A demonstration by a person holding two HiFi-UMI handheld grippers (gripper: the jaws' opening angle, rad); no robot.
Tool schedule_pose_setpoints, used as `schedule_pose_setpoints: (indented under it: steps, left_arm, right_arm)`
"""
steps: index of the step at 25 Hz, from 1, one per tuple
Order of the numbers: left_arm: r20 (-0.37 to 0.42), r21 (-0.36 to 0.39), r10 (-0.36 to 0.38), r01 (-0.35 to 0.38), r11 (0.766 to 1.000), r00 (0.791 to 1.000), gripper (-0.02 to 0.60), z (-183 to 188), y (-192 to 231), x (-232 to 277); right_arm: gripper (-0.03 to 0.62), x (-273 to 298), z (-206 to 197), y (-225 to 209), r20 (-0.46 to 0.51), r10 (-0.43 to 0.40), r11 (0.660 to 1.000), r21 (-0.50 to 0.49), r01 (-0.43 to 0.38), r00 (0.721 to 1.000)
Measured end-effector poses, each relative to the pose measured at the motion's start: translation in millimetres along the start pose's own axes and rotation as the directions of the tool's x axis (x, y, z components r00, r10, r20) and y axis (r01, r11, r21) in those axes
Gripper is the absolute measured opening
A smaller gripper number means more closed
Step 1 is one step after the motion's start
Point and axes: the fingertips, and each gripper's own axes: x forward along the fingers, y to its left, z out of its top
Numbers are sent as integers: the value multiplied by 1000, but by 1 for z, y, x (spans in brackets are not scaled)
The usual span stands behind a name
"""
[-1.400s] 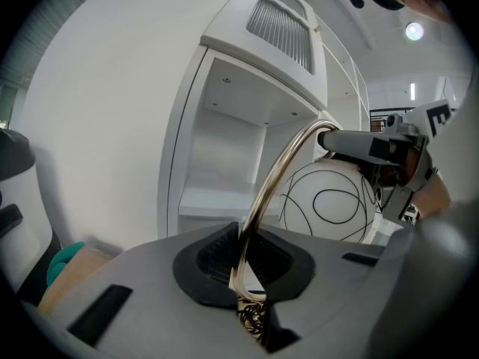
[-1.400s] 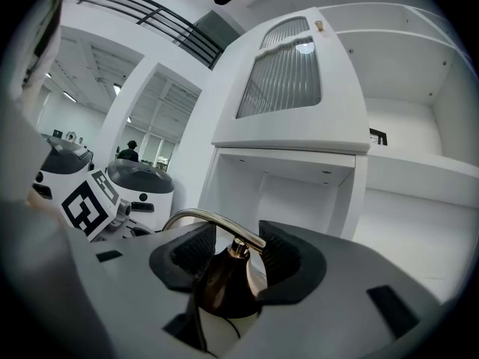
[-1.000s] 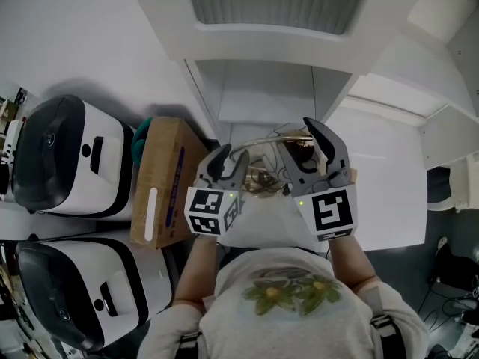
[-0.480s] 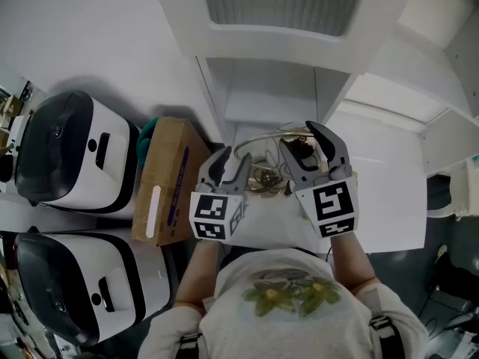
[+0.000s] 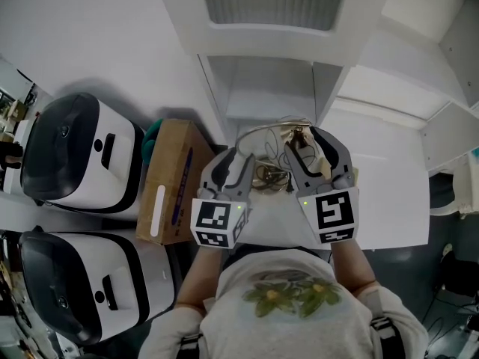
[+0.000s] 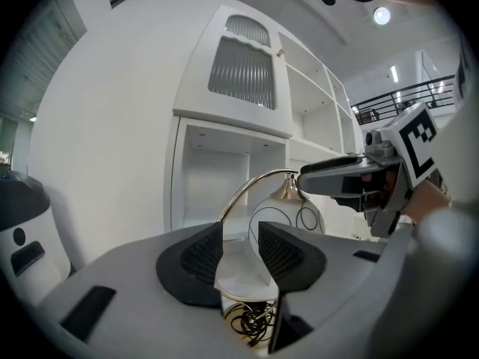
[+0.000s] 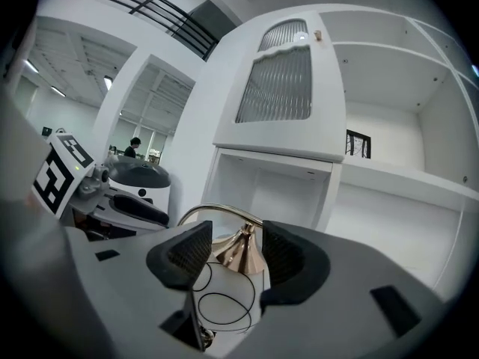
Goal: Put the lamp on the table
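The lamp point(image 5: 271, 172) stands on the white table point(image 5: 389, 193), with a curved gold arm point(image 6: 245, 188), a white globe shade point(image 6: 290, 214) marked with black rings, a copper cap point(image 7: 243, 253) and a coiled black cord at its foot. My left gripper point(image 5: 230, 169) sits at the lamp's left, jaws open, with the lamp's lower part showing in the gap past its pads. At the lamp's right, my right gripper point(image 5: 310, 152) is open too, and the cap and shade show just beyond its jaws point(image 7: 232, 254). Neither gripper's pads press on the lamp.
A white shelf unit point(image 5: 269, 88) with open compartments rises right behind the lamp. A cardboard box point(image 5: 168, 182) lies to the left, with something teal point(image 5: 152, 132) behind it. Two white and black machines point(image 5: 75, 155) point(image 5: 75, 275) stand further left.
The view has shifted a little. Both grippers stay on either side of the lamp and have come slightly toward the person. The lamp has not moved.
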Motion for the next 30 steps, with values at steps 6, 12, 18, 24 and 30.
schedule_pose_setpoints:
  steps: [6, 12, 18, 24, 30]
  left_arm:
    - [30, 8, -41, 40, 999, 999, 62, 9, -19, -13]
    - [31, 14, -95, 94, 995, 995, 31, 11, -37, -31]
    - [38, 15, -142, 141, 990, 989, 29, 14, -52, -57]
    - [19, 43, -162, 161, 986, 987, 29, 8, -64, -83]
    - [16, 40, -186, 185, 982, 982, 29, 1, -76, -108]
  right_arm:
    - [68, -19, 7, 21, 74, 26, 1000, -3, -26, 997]
    - [40, -35, 10, 49, 150, 97, 994, 35, -103, 984]
    - [31, -56, 4, 72, 150, 123, 983, 114, -141, 981]
    - [31, -78, 3, 94, 143, 122, 979, 149, -143, 982]
    - [31, -101, 1, 114, 130, 115, 977, 162, -136, 985]
